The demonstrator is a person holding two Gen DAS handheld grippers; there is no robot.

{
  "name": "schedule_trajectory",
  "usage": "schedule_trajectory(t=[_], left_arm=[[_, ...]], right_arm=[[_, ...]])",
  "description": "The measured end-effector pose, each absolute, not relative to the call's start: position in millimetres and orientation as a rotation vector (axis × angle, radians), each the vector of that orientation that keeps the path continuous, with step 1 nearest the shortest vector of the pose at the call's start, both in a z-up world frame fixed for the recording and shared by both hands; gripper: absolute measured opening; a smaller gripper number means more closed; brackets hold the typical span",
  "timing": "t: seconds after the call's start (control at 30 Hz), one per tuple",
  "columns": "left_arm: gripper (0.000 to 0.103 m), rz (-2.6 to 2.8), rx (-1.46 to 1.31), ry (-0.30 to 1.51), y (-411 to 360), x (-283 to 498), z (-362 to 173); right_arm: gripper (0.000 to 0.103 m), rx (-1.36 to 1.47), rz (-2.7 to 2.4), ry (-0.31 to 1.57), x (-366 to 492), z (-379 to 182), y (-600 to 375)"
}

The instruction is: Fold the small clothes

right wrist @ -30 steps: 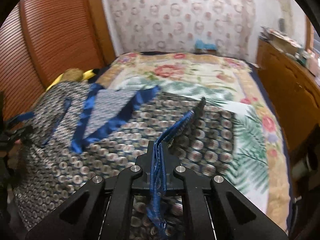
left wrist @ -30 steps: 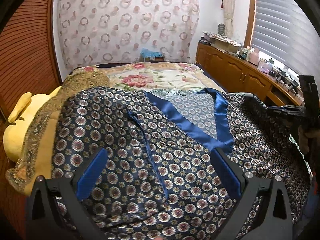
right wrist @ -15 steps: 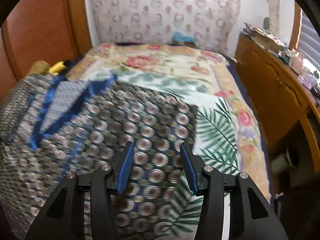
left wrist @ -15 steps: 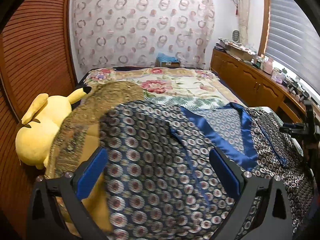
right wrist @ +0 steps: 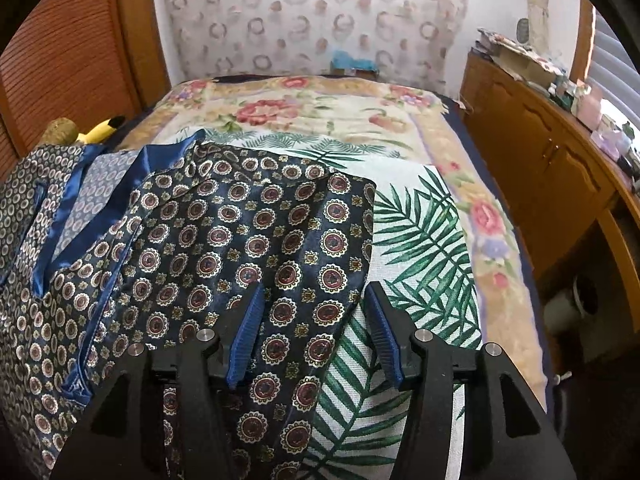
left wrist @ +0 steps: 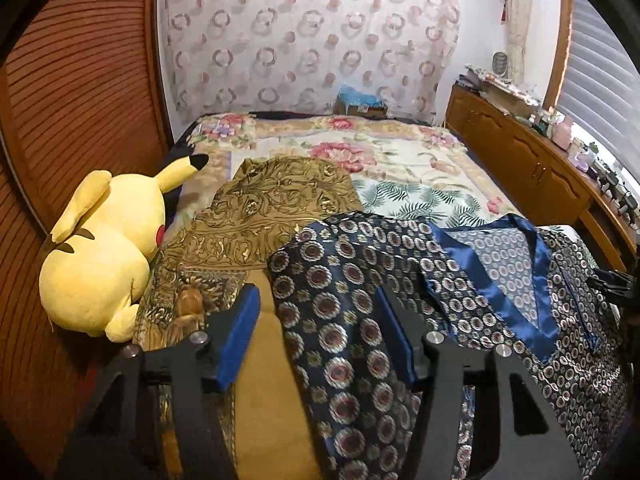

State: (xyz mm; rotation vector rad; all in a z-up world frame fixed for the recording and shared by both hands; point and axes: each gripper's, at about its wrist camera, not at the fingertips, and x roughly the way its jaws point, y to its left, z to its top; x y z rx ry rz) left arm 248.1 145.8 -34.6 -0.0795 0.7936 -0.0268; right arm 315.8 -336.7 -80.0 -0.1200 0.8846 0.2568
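Observation:
A navy satin top [left wrist: 352, 304] with round medallions and a blue-trimmed V neck [left wrist: 496, 288] lies spread on the bed. My left gripper [left wrist: 318, 338] is over its left sleeve. Its jaws are closing, the sleeve runs between them, and the blue pads [left wrist: 240, 332] stand apart from the cloth. In the right wrist view the same top [right wrist: 224, 236] has its right sleeve lying flat. My right gripper [right wrist: 314, 336] hovers over that sleeve's outer edge. Its jaws are opening, the cloth lies below the gap, and nothing is gripped.
A yellow plush toy [left wrist: 104, 248] and a gold patterned cloth [left wrist: 272, 208] lie left of the top. The floral and palm-leaf bedspread [right wrist: 424, 248] covers the bed. A wooden cabinet [right wrist: 540, 152] with clutter runs along the right; a slatted wooden wall [left wrist: 72, 80] stands left.
My left gripper has slid left to the top's left sleeve and its jaws have narrowed. My right gripper has let go of the blue-trimmed sleeve edge, which now lies flat.

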Motion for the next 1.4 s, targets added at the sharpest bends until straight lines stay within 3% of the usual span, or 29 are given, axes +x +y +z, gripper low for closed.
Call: schedule_trajectory(t=[0.4, 0.5, 0.67, 0.73, 1.17, 1.23, 1.37, 1.4], left_arm=[[0.058, -0.029, -0.134, 0.884, 152, 268, -61], [0.039, -0.061, -0.148, 0.874, 148, 265, -60], [0.021, -0.088, -0.156, 0.860, 144, 261, -56], [0.007, -0.101, -0.149, 0.857, 143, 261, -53], [0.002, -0.165, -0.110, 0.741, 115, 234, -20], [0.002, -0.183, -0.116, 0.734, 110, 229, -18], [0.001, -0.207, -0.094, 0.716, 95, 214, -14], [0.001, -0.212, -0.087, 0.707, 92, 208, -13]], right_arm=[[0.057, -0.123, 0.262, 0.888, 317, -82, -333], [0.058, -0.123, 0.262, 0.888, 317, -82, -333], [0.058, -0.124, 0.260, 0.888, 317, -81, -333], [0.060, -0.127, 0.255, 0.888, 317, -82, -332], [0.061, -0.097, 0.253, 0.921, 352, -81, -338], [0.056, -0.121, 0.270, 0.915, 353, -81, -330], [0.005, -0.169, 0.363, 0.919, 347, -79, -310], [0.004, -0.198, 0.370, 0.905, 341, -77, -304]])
